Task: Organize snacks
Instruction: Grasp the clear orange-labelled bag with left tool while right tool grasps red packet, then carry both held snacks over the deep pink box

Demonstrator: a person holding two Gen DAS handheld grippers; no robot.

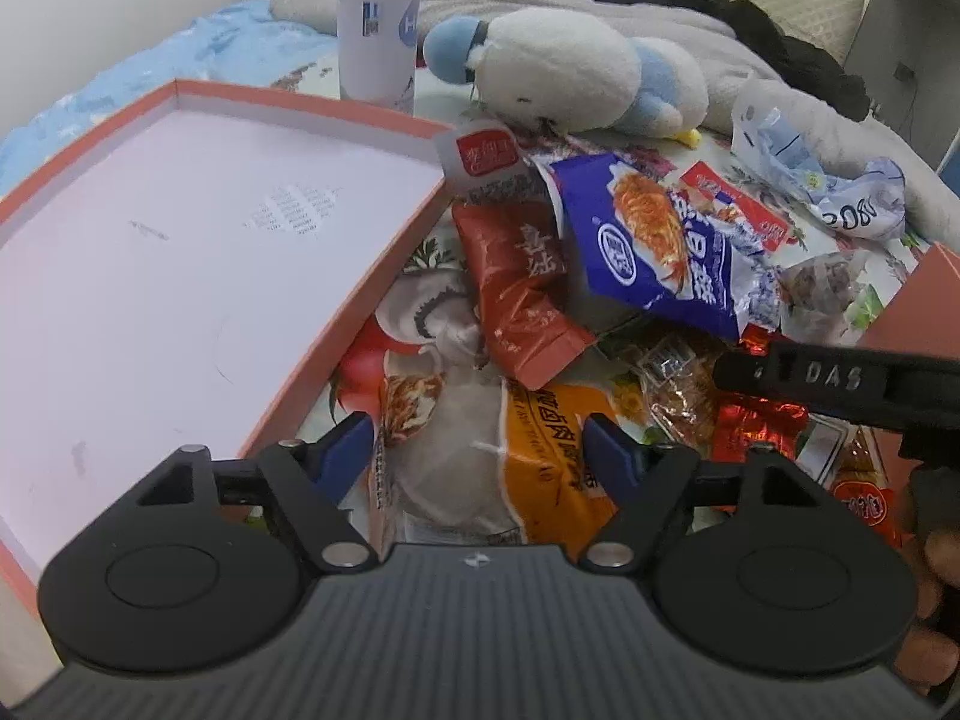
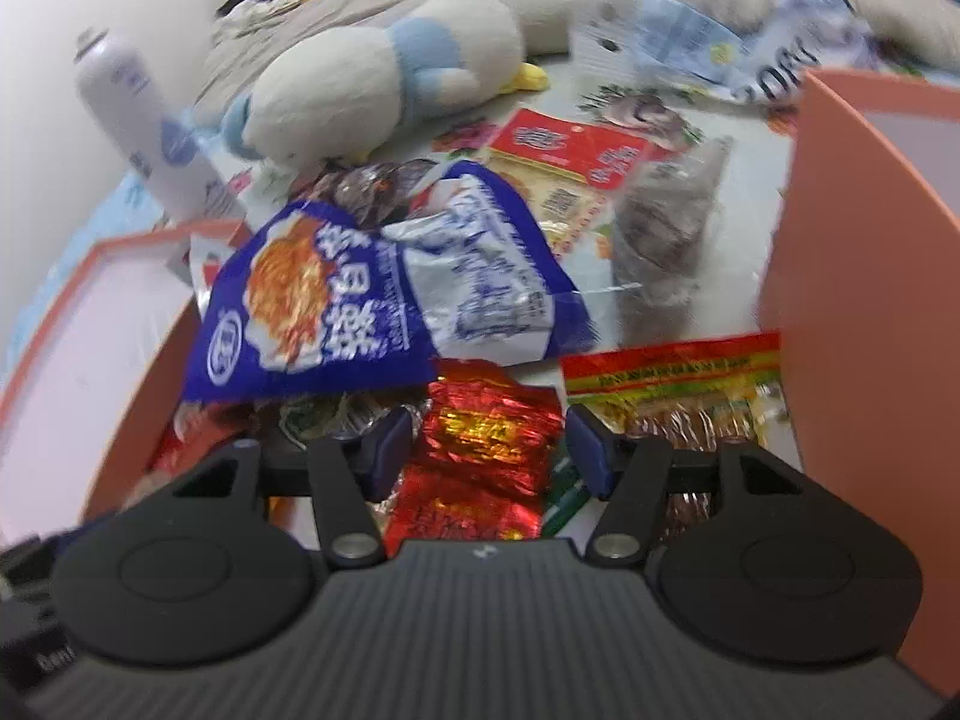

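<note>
So I'm basically just getting started here: the snack pile [image 1: 600,324] is sitting on the bed between the two pink boxes, and the left box [image 1: 180,276] is showing nothing but its bare white bottom, so pretty much everything is left to sort. I'm hovering the left tongs [image 1: 480,450] spread wide over an orange packet [image 1: 546,462], pads not pinching it as far as I can tell. The right tongs [image 2: 489,450] are straddling a red foil packet [image 2: 486,438], partly spread with gaps both sides, so no grip yet. The blue noodle bag [image 2: 360,300] is lying on top of the heap, right box [image 2: 864,300] just beside it.
</note>
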